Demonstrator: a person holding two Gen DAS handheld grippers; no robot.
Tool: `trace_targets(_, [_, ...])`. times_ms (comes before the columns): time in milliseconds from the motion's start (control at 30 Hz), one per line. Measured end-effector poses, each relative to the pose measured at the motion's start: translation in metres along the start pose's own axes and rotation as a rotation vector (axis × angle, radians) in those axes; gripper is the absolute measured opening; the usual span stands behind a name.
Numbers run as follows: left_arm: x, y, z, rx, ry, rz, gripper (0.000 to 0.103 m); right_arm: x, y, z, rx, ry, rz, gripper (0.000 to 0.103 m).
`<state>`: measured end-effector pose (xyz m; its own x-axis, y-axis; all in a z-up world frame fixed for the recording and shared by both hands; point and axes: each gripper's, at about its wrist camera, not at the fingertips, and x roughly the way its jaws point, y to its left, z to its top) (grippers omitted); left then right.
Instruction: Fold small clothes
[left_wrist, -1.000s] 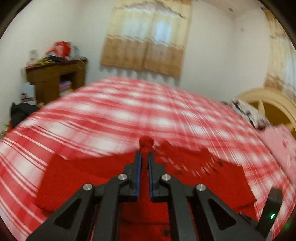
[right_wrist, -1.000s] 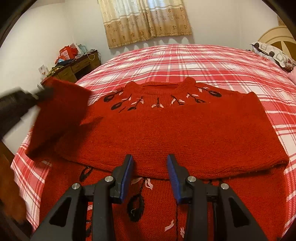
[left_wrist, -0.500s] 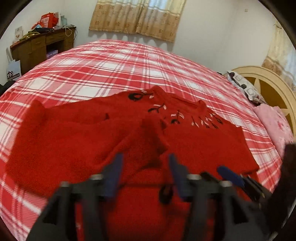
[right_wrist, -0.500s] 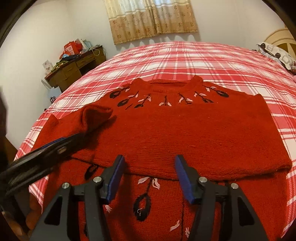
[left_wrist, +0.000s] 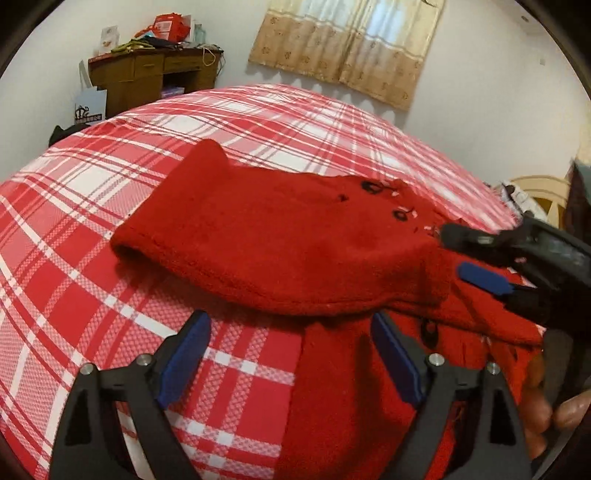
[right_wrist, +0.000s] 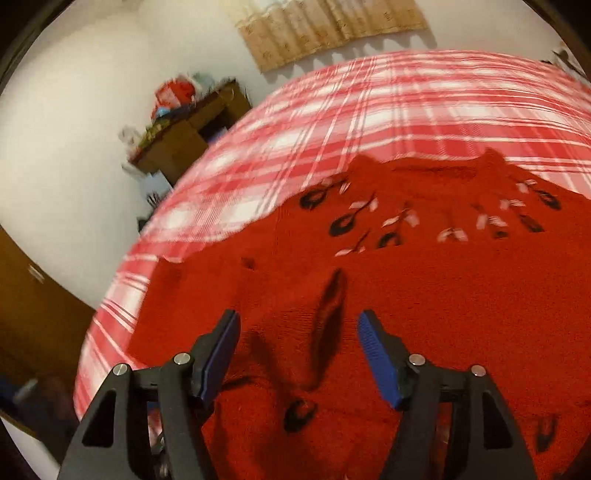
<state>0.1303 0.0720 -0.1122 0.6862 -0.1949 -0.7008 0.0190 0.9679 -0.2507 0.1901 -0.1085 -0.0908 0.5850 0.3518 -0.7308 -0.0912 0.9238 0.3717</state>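
Observation:
A red knit sweater (left_wrist: 280, 240) with black and white feather motifs lies on the bed, one sleeve folded over its body. My left gripper (left_wrist: 290, 328) hovers low over the sweater's near left edge. Its jaws are opening wide and only the fabric edge lies below them, untouched by the pads. In the right wrist view, my right gripper (right_wrist: 297, 328) hangs over the sweater (right_wrist: 424, 280) above a raised crease (right_wrist: 332, 302). Those jaws are opening too and hold nothing. The right gripper (left_wrist: 469, 254) also shows at the right of the left wrist view.
The sweater rests on a red and white plaid bedcover (left_wrist: 92, 229). A cluttered wooden desk (left_wrist: 147, 77) stands by the far wall, next to a curtain (left_wrist: 351, 48). A cream headboard (left_wrist: 535, 192) is at far right. A person's hand (left_wrist: 554, 410) grips the right tool.
The left gripper let go of the sleeve, which now lies folded over the sweater, then opened wide and sank toward the left edge. The right gripper opened further and swung left.

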Motion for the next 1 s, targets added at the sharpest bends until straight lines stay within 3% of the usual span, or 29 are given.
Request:
trace_targets(100, [0.003,-0.006,-0.001,0.03,0.002,0.038,0.091,0.012,0.018,-0.001,-0.096,0.003,-0.085,0.032])
trace_targets(133, [0.003,-0.007,-0.002,0.037,0.004,0.047,0.091,0.013,0.023,0.001,-0.124,0.02,-0.085,0.014])
trace_targets(167, [0.003,-0.007,-0.001,0.038,0.006,0.051,0.091,0.012,0.024,0.003,-0.131,0.029,-0.07,0.01])
trace_targets(300, [0.003,-0.005,0.001,0.021,0.005,0.04,0.091,-0.018,0.044,0.023,-0.2,-0.053,-0.067,0.009])
trace_targets(500, [-0.002,-0.004,0.007,-0.022,-0.005,0.048,0.091,-0.11,0.077,0.069,-0.28,-0.275,-0.016,0.009])
trace_targets(667, [-0.004,-0.024,0.018,-0.01,-0.035,0.035,0.091,-0.16,0.082,0.094,-0.298,-0.392,-0.008,0.009])
trace_targets(733, [0.0,-0.035,0.025,0.018,-0.055,0.059,0.091,-0.182,0.073,0.099,-0.31,-0.455,-0.047,0.009])
trace_targets(800, [0.007,-0.038,0.03,0.016,-0.068,0.128,0.091,-0.199,0.054,0.099,-0.296,-0.496,-0.091,0.009])
trace_targets(933, [0.03,-0.021,0.034,-0.063,0.005,0.246,0.091,-0.211,0.003,0.095,-0.249,-0.508,-0.184,0.009])
trace_targets(1000, [0.036,-0.012,0.031,-0.095,0.033,0.238,0.092,-0.206,-0.029,0.089,-0.215,-0.48,-0.246,0.009])
